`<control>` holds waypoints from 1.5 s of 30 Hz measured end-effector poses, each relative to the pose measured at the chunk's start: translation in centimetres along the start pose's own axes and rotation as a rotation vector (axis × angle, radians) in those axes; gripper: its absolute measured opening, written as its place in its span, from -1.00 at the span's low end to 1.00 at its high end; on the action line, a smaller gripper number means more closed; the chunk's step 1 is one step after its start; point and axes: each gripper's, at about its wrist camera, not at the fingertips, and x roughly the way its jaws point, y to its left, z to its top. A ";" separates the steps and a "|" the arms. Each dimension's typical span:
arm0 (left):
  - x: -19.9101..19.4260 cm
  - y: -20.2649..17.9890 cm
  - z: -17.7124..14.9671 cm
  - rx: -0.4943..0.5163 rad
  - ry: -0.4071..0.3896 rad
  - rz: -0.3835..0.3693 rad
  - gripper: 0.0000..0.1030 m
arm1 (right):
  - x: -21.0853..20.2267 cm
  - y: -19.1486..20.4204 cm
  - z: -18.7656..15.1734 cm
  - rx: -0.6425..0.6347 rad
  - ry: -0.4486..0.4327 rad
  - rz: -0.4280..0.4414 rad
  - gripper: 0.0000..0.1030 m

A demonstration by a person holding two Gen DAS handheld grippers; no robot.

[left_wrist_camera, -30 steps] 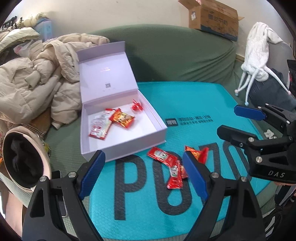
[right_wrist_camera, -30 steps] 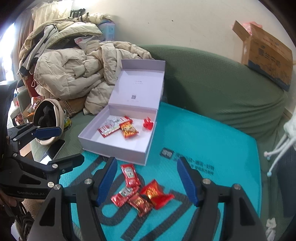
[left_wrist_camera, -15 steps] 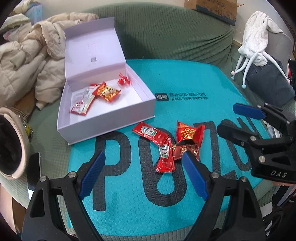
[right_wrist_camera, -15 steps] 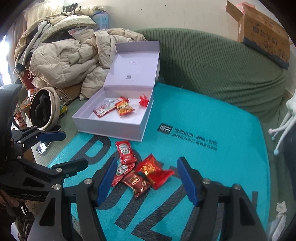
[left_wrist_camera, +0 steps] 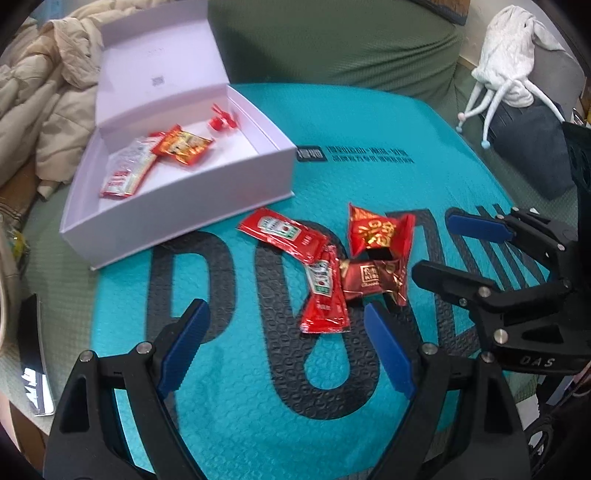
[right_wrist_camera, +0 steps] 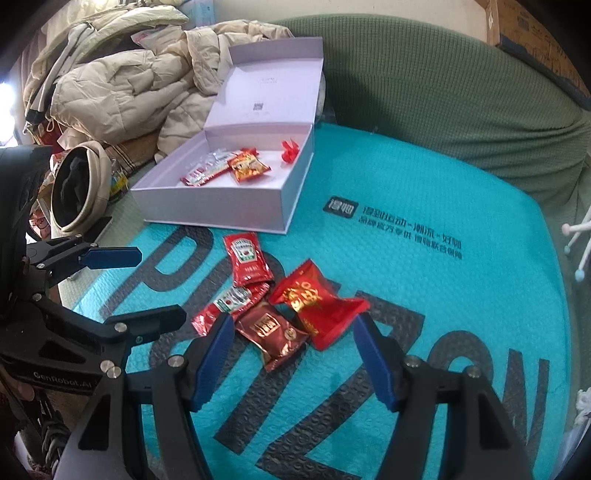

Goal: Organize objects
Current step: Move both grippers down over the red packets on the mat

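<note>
My left gripper point(left_wrist_camera: 284, 354) hangs with its jaws wide and nothing between them; my right gripper point(right_wrist_camera: 293, 354) is half open, also empty. Over the last second both have sunk toward the teal mat point(left_wrist_camera: 424, 192), so the packets point(left_wrist_camera: 325, 266) now loom larger and sit just ahead of the blue fingertips point(left_wrist_camera: 184, 347). I judge this to be the approach to the next pick, with no packet touched yet. Four loose items lie in a heap on the mat: two ketchup sachets point(right_wrist_camera: 246, 258), a dark red wrapper point(right_wrist_camera: 273, 332) and a bright red one point(right_wrist_camera: 317, 302), overlapping each other. The open box point(left_wrist_camera: 177, 221) sits just beyond them, already holding three items. Motion blurs the left view, the packet print is unreadable, and the beige coat point(right_wrist_camera: 118, 88) and cardboard box point(right_wrist_camera: 532, 22) are cut off at the frame edges.
</note>
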 end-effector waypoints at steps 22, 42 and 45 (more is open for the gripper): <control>5.1 0.8 0.2 0.015 0.079 0.049 0.65 | 5.8 -1.6 0.6 -0.082 0.067 0.008 0.32; 6.5 0.3 2.0 0.145 0.080 0.003 0.65 | 7.6 -0.4 2.4 -0.274 0.073 0.007 0.32; 6.6 0.4 2.0 0.136 0.073 -0.005 0.65 | 8.6 -0.6 2.4 -0.271 0.106 0.027 0.32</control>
